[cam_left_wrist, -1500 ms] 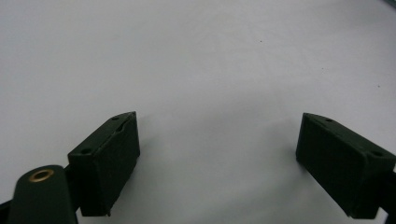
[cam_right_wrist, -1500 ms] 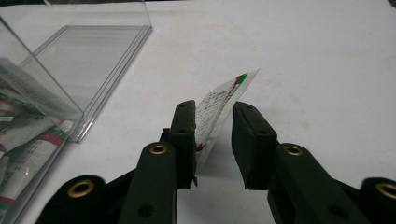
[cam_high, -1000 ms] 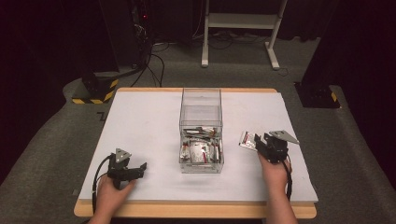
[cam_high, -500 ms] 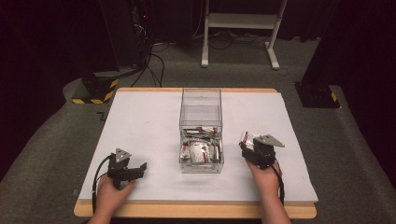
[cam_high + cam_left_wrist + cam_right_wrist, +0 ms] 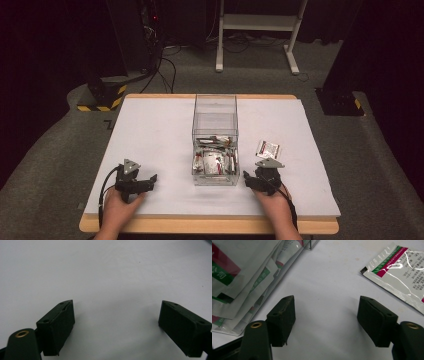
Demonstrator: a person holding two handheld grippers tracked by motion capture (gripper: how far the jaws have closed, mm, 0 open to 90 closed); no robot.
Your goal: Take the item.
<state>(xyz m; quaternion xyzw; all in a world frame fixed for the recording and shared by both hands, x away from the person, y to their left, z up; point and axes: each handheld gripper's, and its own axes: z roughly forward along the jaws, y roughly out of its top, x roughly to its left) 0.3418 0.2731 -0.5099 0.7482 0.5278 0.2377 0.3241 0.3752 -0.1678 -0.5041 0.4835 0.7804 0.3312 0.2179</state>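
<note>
white table [image 5: 150,130] with clear box [image 5: 215,140] of sachets at centre, loose sachet [image 5: 268,148] now released at 3 o'clock, right gripper [image 5: 263,181] pulled back wide-open and empty, left gripper [image 5: 134,181] idle, wide, at 8 o'clock.

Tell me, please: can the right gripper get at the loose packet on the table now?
Probably yes. The right gripper is open, and the packet lies flat just beyond it, apart from the clear box, with bare table between.

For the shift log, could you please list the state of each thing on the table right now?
Left gripper: open, empty, over bare table.
Right gripper: open, empty.
Clear box: upright, no lid, sachets inside.
Loose sachet: flat on the table, outside the box, unheld.
</note>
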